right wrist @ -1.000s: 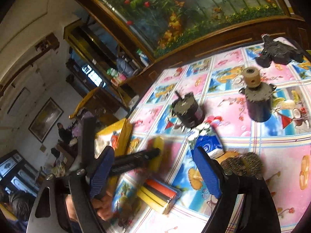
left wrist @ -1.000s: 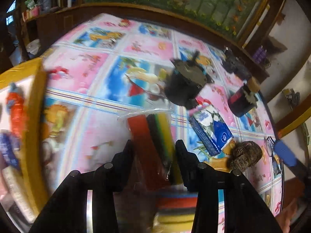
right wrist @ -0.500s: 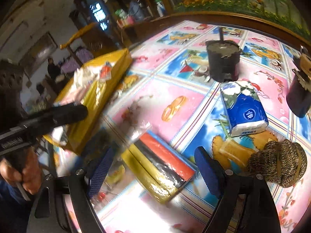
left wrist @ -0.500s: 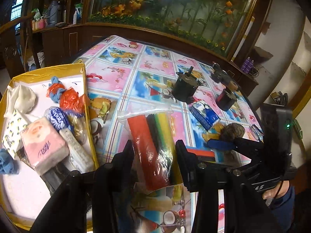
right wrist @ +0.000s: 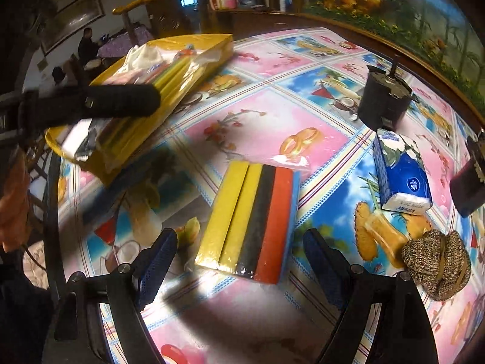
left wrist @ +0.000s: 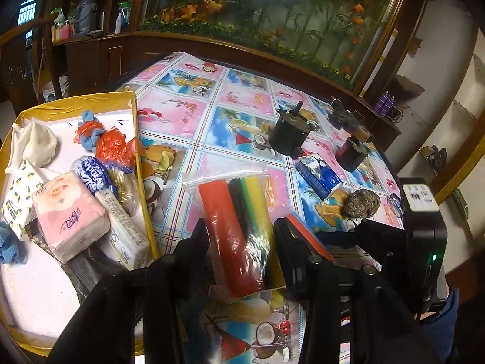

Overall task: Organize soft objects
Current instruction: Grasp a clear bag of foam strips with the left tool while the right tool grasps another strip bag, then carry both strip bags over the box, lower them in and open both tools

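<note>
left gripper [left wrist: 241, 236]: clamped on clear-bagged pack of red, black, yellow sponge strips [left wrist: 239, 227]
right gripper [right wrist: 239, 254]: jaws wide, empty, over second striped sponge pack [right wrist: 251, 218]
beside right: blue tissue pack [right wrist: 400, 173], brown knit bundle [right wrist: 436, 264]
left of it: yellow tray [left wrist: 75, 106]

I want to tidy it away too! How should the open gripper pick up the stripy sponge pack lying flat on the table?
Come from above and pinch the bagged pack of yellow, black and red sponges across its width, near the middle. It lies flat, and the right gripper, jaws open, already straddles its near end.
</note>
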### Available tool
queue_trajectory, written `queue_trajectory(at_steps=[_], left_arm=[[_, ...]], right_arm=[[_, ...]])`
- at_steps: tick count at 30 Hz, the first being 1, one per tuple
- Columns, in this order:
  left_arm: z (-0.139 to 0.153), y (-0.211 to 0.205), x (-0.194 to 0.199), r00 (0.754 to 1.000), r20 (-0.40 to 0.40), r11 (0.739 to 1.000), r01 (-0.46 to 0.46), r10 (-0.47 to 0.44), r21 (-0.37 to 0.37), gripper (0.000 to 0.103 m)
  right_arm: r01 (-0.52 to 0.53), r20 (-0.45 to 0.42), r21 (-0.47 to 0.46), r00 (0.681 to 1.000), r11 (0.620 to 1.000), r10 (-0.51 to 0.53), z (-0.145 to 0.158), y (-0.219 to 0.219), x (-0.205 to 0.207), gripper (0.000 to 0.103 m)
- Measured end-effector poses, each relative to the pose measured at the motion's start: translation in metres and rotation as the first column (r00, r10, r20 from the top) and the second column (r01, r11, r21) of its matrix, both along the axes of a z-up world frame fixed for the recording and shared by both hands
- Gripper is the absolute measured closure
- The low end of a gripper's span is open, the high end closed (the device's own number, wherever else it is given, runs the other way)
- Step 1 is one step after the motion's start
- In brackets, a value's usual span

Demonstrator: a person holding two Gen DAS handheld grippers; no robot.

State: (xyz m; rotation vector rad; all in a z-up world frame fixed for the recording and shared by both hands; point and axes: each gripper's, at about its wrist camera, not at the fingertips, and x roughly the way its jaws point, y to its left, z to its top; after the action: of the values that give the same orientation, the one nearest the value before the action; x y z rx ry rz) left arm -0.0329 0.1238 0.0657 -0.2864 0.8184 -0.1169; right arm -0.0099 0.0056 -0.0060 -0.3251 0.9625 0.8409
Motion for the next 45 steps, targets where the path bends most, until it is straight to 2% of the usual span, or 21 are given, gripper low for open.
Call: queue_trajectory(at_steps=[6,7,8,10,11,14,30,37,45], left_arm=[[-0.001,-0.005,0.000,1.000,0.000,1.000,0.005,-0.005,0.018,0.061],[-0.001,-0.006,0.000,1.000,0.000,1.000,0.003,-0.003,0.021,0.061],[-0.001,-0.006,0.001,1.000,0.001,1.000,0.002,-0.002,0.022,0.061],[-0.001,-0.006,0.000,1.000,0.001,1.000,0.001,-0.001,0.022,0.061],[-0.001,-0.006,0.000,1.000,0.001,1.000,0.002,-0.002,0.023,0.061],[-0.001,-0.007,0.000,1.000,0.003,1.000,0.003,-0.003,0.026,0.061],[0.012,0.005,-0.010,0.999,0.038,1.000,-0.021,0.021,0.009,0.061],[0.016,0.032,-0.023,0.996,0.054,0.998,-0.069,0.070,-0.007,0.061],[0.017,0.079,-0.043,0.983,0.071,0.986,-0.165,0.167,-0.025,0.061]], right_arm=[[0.045,-0.009,0.012,0.999,0.999,-0.045,0.000,0.000,0.005,0.014],[0.052,-0.010,0.018,0.999,0.999,-0.051,0.001,-0.001,0.004,0.019],[0.062,-0.005,0.020,0.998,0.998,-0.062,0.001,-0.002,0.004,0.029],[0.083,-0.004,0.021,0.997,0.996,-0.083,0.003,-0.003,0.006,0.038],[0.088,-0.007,0.026,0.996,0.996,-0.088,0.003,-0.004,0.007,0.049],[0.104,-0.025,0.044,0.994,0.994,-0.103,0.005,-0.008,0.010,0.053],[0.158,0.005,0.203,0.987,0.966,-0.163,0.032,-0.020,0.007,0.056],[0.192,-0.006,0.303,0.980,0.933,-0.199,0.045,-0.018,0.005,0.056],[0.205,-0.066,0.380,0.979,0.902,-0.195,0.049,0.005,-0.003,0.056]])
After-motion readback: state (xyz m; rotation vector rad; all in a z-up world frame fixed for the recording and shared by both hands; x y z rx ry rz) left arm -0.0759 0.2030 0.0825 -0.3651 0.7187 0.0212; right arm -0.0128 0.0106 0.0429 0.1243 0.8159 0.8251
